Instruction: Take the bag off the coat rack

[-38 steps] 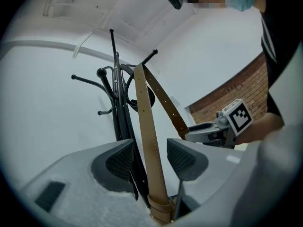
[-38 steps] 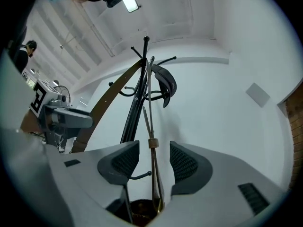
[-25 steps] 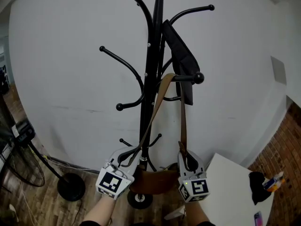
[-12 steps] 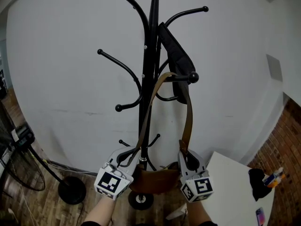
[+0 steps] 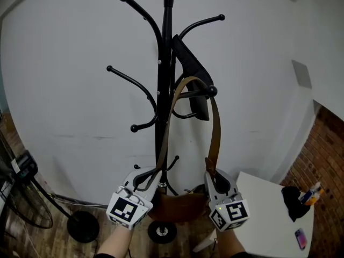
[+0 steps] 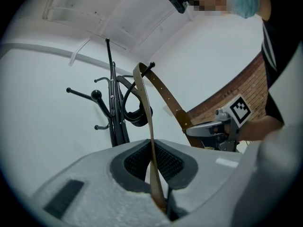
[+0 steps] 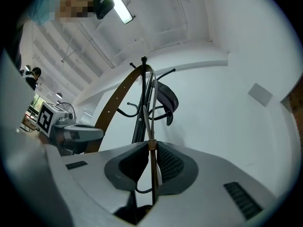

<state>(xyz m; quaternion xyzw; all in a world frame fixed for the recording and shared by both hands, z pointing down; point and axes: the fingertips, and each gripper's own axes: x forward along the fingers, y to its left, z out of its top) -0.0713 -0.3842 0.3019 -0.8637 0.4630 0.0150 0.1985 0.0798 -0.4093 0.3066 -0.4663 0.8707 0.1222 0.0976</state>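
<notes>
Head view: left gripper [image 5: 142, 180] and right gripper [image 5: 214, 179] side by side, jaws clamped on strap [image 5: 216, 133].

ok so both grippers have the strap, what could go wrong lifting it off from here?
1. The strap loops over a hook and may snag on the ball end unless it is carried out past it.
2. The black item hangs against that hook and could get dragged off with the strap.
3. A pull on a snagged strap might tip the coat rack.
</notes>
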